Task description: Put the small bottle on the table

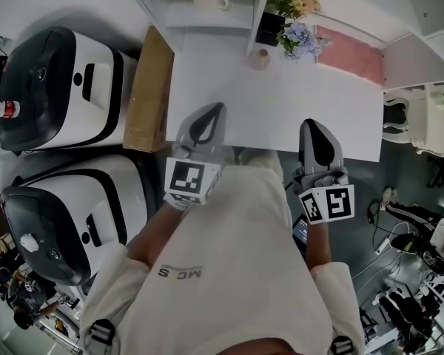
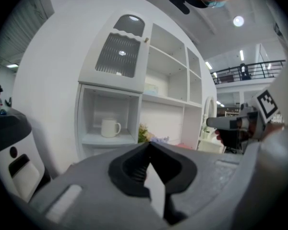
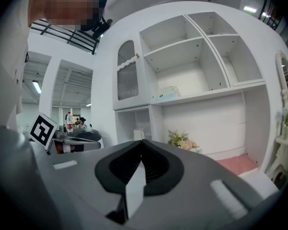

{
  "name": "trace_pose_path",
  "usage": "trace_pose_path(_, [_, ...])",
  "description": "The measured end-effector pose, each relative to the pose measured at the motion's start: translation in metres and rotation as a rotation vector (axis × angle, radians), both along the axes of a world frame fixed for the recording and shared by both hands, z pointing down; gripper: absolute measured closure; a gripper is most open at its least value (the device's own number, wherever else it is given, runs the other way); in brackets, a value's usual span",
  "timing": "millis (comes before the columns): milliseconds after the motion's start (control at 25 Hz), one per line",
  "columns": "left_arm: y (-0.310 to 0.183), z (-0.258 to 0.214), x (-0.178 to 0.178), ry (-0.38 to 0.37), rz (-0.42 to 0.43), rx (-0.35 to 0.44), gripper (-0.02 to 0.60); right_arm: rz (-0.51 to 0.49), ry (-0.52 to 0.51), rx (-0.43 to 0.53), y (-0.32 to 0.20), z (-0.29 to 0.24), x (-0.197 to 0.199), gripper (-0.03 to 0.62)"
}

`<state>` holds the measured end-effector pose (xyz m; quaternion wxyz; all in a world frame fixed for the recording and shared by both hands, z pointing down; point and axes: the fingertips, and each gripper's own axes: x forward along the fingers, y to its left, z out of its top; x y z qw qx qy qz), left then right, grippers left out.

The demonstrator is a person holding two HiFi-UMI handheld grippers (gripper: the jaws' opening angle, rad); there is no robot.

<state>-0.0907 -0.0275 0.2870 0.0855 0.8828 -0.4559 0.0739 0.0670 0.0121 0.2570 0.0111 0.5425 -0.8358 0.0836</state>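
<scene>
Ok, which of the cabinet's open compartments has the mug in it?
The bottom-left open compartment, directly under the arched grille door: the white mug stands on its shelf. The open compartments to its right hold no mug.

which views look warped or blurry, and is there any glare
Left gripper view: heavy fisheye, the cabinet bows, corners go black, the ceiling lamp blooms, the left gripper up close is soft. Right gripper view: same bowing on the cabinet, right gripper soft. Head view: milder bending, white table bright but not blown out.
</scene>
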Motion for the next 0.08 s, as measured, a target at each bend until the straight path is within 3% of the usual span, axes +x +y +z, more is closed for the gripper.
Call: trace_pose_path(80, [0.0015, 0.0029, -0.0027, -0.002, 0.002, -0.003, 0.581, -0.001, -0.001, 0.000, -0.0001, -0.0003, -0.0032, 0.594])
